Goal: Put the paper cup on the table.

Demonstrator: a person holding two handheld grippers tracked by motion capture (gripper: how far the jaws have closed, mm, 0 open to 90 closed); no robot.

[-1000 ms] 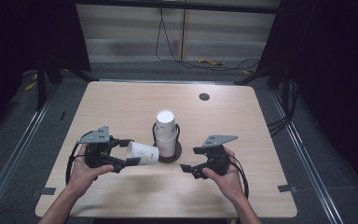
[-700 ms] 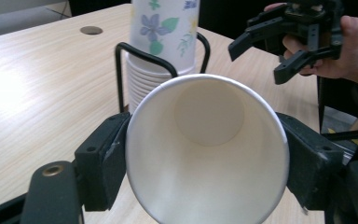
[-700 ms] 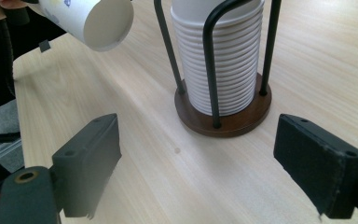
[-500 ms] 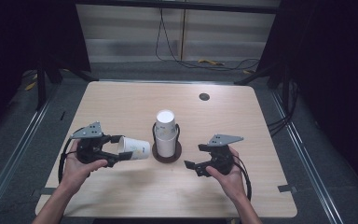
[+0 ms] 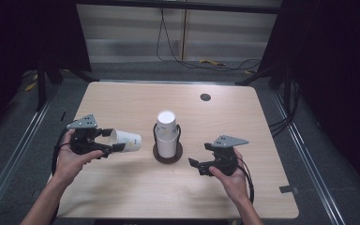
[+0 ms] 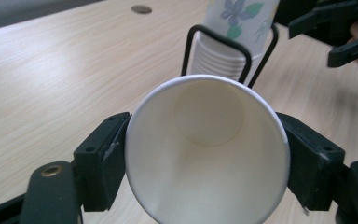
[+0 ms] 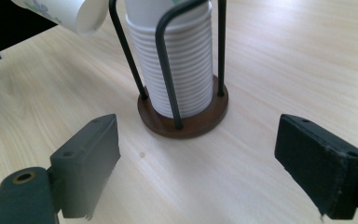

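A single white paper cup (image 5: 125,139) with a flower print lies sideways in my left gripper (image 5: 116,140), which is shut on its rim. In the left gripper view I look straight into the cup (image 6: 207,149), with a black jaw on each side of it. A stack of paper cups (image 5: 167,132) stands upside down in a black wire holder on a round brown base (image 5: 168,157) at the table's middle. My right gripper (image 5: 196,166) stands open just right of the holder, nothing between its jaws. The stack (image 7: 179,70) and base (image 7: 186,122) lie ahead of it.
The wooden table (image 5: 122,197) has a round cable hole (image 5: 205,97) at the back right. Cables trail on the floor behind the table. Black frame legs stand at the back corners. Bare tabletop lies in front of both grippers.
My left gripper has carried the single cup leftward, away from the holder. The right gripper has drawn back a little toward the front right of the table.
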